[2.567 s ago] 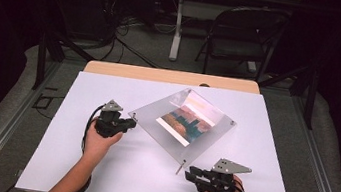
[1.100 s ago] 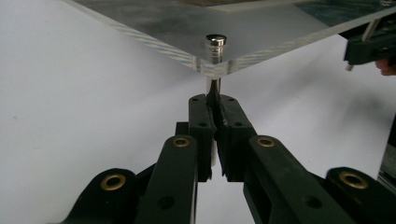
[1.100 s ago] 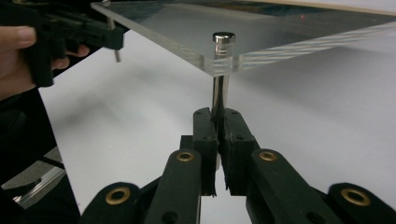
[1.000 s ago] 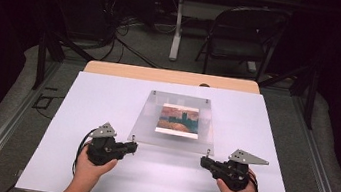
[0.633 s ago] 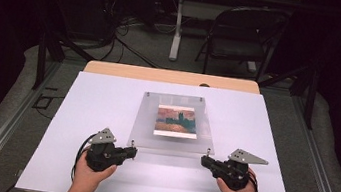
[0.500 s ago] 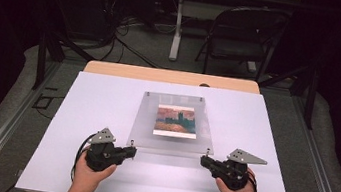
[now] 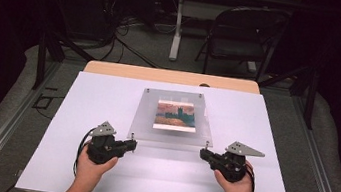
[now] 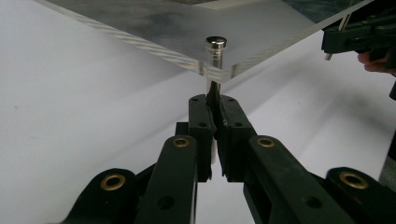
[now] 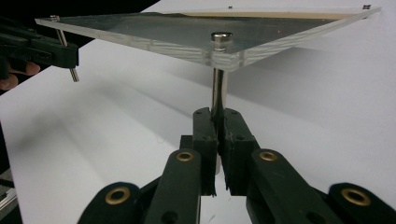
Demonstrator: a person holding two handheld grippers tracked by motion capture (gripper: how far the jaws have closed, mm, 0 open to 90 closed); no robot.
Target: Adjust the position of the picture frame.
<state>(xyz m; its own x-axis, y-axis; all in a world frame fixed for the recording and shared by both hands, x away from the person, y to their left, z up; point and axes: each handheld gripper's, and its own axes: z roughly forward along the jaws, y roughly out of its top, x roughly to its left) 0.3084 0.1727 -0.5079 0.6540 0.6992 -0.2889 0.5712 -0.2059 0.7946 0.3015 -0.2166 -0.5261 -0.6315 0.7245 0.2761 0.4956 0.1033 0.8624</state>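
Both grippers' fingers are clamped tight on the acrylic frame's (image 7: 173, 117) near corner posts. The left gripper (image 8: 213, 122) and right gripper (image 9: 217, 125) thus keep its near edge level above the bench (image 7: 107, 97).

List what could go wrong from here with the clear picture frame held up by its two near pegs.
1. The left tongs and right tongs each pinch only a thin metal peg; a peg could slip out, dropping the near edge of the acrylic frame.
2. If one hand rises or pulls unevenly, the frame may twist and strain its corner pegs.
3. With the near edge lifted, the far edge seems to rest on the white table and could slide away.
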